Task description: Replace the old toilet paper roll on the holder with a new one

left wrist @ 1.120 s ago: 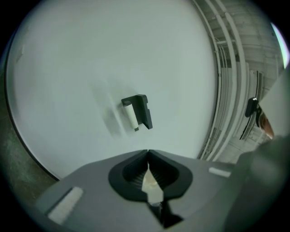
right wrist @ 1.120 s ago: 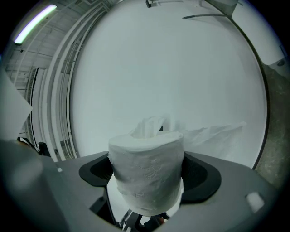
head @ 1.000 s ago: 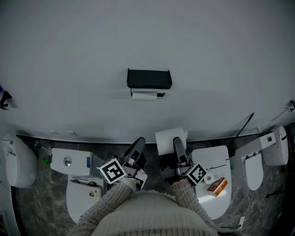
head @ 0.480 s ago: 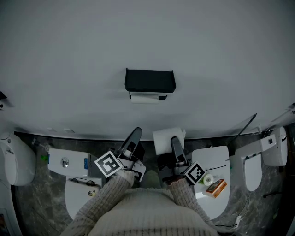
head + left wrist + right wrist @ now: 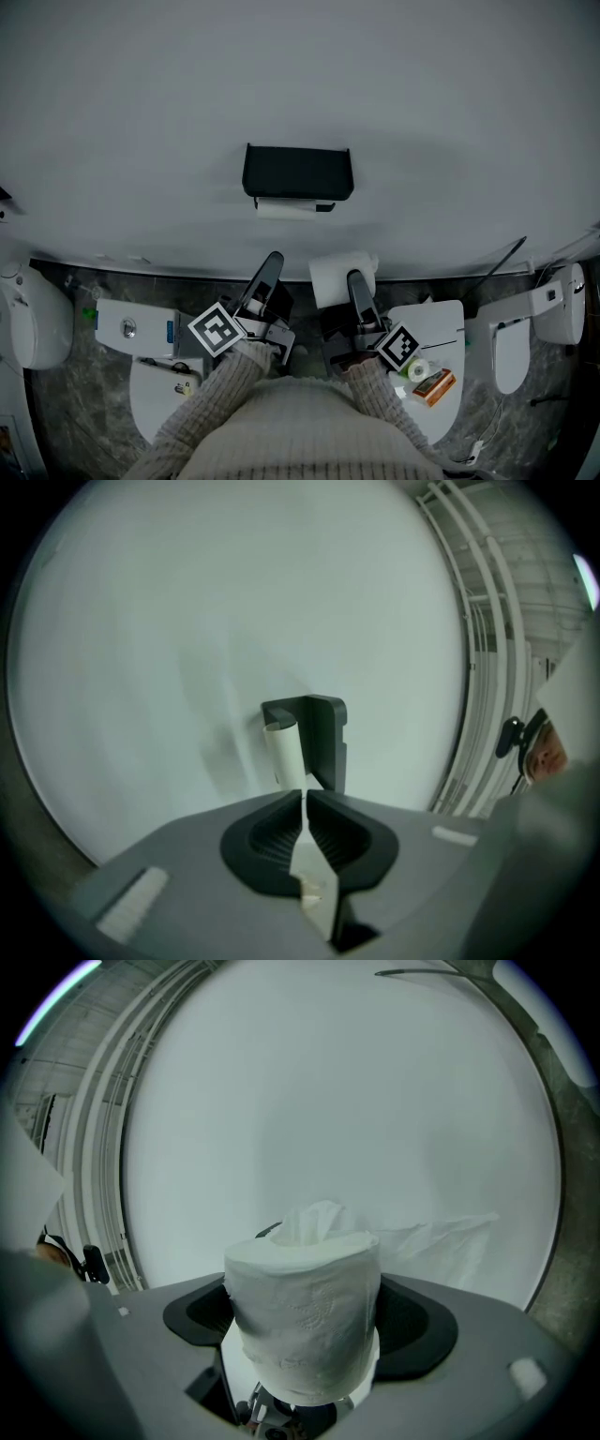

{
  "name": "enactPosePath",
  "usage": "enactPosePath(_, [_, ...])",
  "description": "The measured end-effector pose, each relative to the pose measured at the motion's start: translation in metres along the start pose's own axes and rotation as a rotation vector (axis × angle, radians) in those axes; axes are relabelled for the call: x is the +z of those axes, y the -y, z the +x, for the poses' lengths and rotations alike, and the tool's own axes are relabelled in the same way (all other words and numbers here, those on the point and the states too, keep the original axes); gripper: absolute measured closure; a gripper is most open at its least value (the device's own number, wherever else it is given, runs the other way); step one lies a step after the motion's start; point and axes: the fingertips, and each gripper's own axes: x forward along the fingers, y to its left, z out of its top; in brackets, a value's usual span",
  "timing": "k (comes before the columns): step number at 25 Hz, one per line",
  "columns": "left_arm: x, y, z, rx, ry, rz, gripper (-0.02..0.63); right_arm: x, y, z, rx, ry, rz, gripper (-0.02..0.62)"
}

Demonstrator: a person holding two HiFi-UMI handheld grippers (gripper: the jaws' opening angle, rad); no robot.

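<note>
Holding the new toilet paper roll (image 5: 305,1321) upright, squeezed between the fingers of the right gripper (image 5: 356,286), with a loose tuft poking from its top. Sitting low before the white wall, below and a little right of the black holder (image 5: 298,172), well apart from it. Hanging under that holder, not yet removed: the old roll (image 5: 286,210), thin and nearly spent. Pointing toward it with fingers pressed together and nothing seen between them: the left gripper (image 5: 306,799).

Likely trouble from here:
- Reaching the old roll with shut fingers, so pushing it instead of gripping.
- Nudging so thin a roll loose and losing it to the dark floor (image 5: 66,412).
- Squeezing the soft new roll out of round, or letting it slip.
- Snagging the tuft on the holder.
- Offering the new roll up while the spindle is occupied.
</note>
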Motion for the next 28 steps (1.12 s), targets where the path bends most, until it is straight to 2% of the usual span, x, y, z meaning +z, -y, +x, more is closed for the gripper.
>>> enactPosePath(10, [0.017,-0.009,0.024,-0.026,0.026,-0.003,0.598,0.009,0.014,0.033,-0.002,-0.024,0.006,0.163])
enactPosePath(15, [0.015,-0.013,0.035,-0.016,-0.002,0.007,0.588,0.015,0.016,0.043,-0.011,-0.026,-0.01,0.162])
enactPosePath(21, [0.02,-0.011,0.049,-0.056,-0.002,0.008,0.496,0.023,0.019,0.049,0.007,-0.007,0.004,0.163])
enactPosePath(28, [0.027,-0.016,0.063,-0.052,0.01,0.002,0.402,0.025,0.021,0.058,0.008,-0.014,0.003,0.163])
